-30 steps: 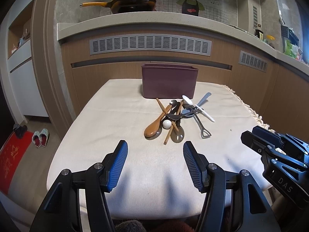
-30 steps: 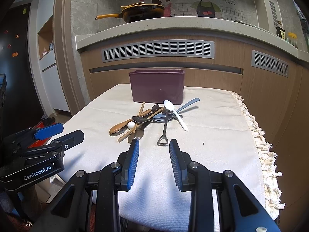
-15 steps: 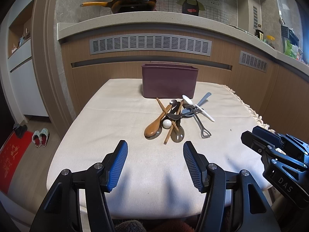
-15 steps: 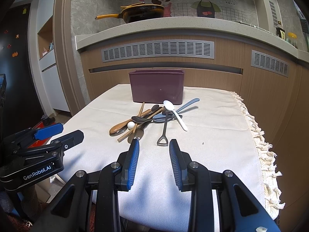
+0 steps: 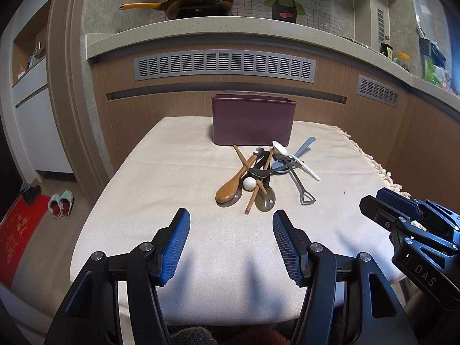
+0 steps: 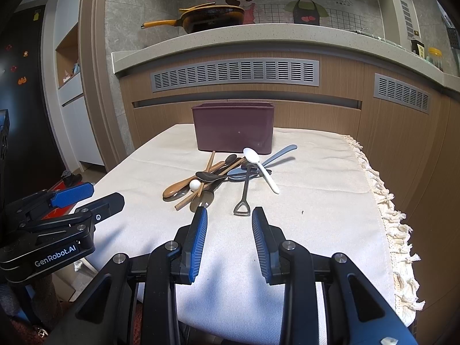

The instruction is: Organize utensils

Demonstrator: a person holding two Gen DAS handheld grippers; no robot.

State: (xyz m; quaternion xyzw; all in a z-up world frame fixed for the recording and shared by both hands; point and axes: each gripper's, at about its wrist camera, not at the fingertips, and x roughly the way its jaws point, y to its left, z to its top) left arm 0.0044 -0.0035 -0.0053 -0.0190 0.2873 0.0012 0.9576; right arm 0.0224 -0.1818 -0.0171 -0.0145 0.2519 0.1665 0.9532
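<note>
Grippers first: the left gripper (image 5: 230, 240) hangs over the near edge of the bench (image 5: 172, 178), its blue-padded fingers (image 5: 176, 244) spread wide with nothing between them and touching nothing. The right gripper (image 6: 229, 237) sits beside it over the same near edge, fingers parted by a narrower gap, also holding nothing; in the left wrist view only its tip (image 5: 388, 210) pokes in from the right edge, the rest cut off.

A cream cloth (image 6: 330, 201) with a tasselled fringe covers the bench. Past the fingertips, mid-bench, lies the pile of utensils (image 5: 264, 172), well apart from both grippers. Nearest is a grey metal spoon with a shovel-shaped handle (image 6: 243, 198), its bowl hidden under the heap. To its left lie a brown wooden spoon (image 5: 230, 188), a small white ball-like end (image 5: 249, 183) just beside it, crossed wooden chopsticks (image 5: 254, 192), and a translucent brownish spoon (image 5: 265, 199). A black spoon (image 6: 210, 176) rests across the top. A white plastic spoon (image 6: 260, 165) and a pale blue spoon (image 6: 280, 153) lie on the right side. How many dark pieces are tangled in the middle is hard to tell.

Behind the pile, just beyond its far ends, stands a dark purple rectangular bin (image 5: 253, 122); its inside is hidden from both views.

Farther back, a yellow-handled pan (image 6: 212, 18) sits on the kitchen counter (image 6: 258, 34).
</note>
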